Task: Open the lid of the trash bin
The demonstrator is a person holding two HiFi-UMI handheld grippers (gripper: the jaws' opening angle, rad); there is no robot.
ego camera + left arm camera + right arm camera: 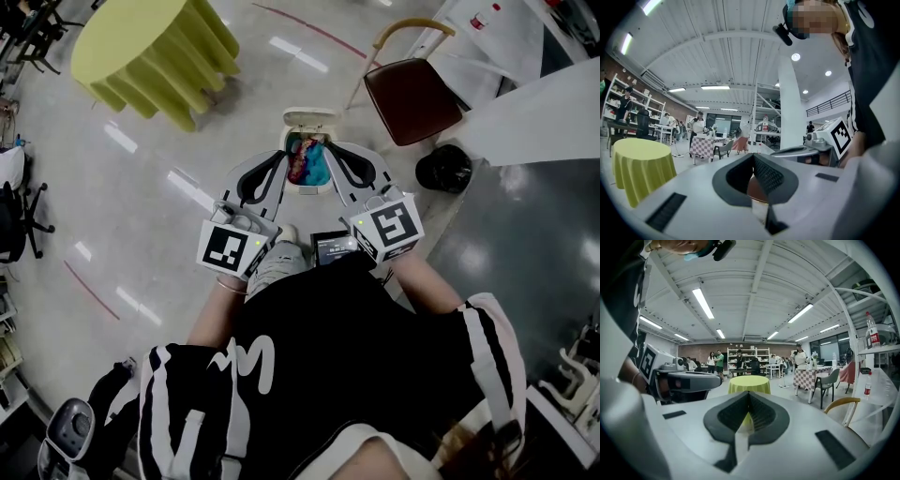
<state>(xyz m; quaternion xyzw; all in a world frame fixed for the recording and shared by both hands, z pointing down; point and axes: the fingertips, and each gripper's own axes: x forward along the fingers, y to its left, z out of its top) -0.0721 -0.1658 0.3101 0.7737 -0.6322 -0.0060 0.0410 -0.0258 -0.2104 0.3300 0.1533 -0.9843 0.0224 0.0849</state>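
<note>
Your left gripper (280, 157) and right gripper (331, 150) are held side by side in front of your body, at about equal height, with marker cubes toward you and jaws pointing away.

Left claw: jaws pressed together at the tips, nothing between them. The left gripper view looks level across the room. A brownish surface shows through the gap behind the pads (769, 176).

Right claw: also closed tip to tip and empty. The right gripper view looks level toward the round table (749, 383) with the yellow-green cloth.

Trash bin (312, 188): it stands on the pale floor (159, 187) straight ahead of you. In the head view it sits between the two jaw tips and lower than them. I cannot tell from any view whether either gripper touches it.

Lid (309, 120): already raised, standing up on the bin's far side. The opening is exposed, with blue and red contents (309, 161) inside.

Surroundings: the round table is far left of the bin. A chair (412, 98) with a dark red seat is to the right and beyond it. A black round object (442, 169) lies on the floor near the chair.
</note>
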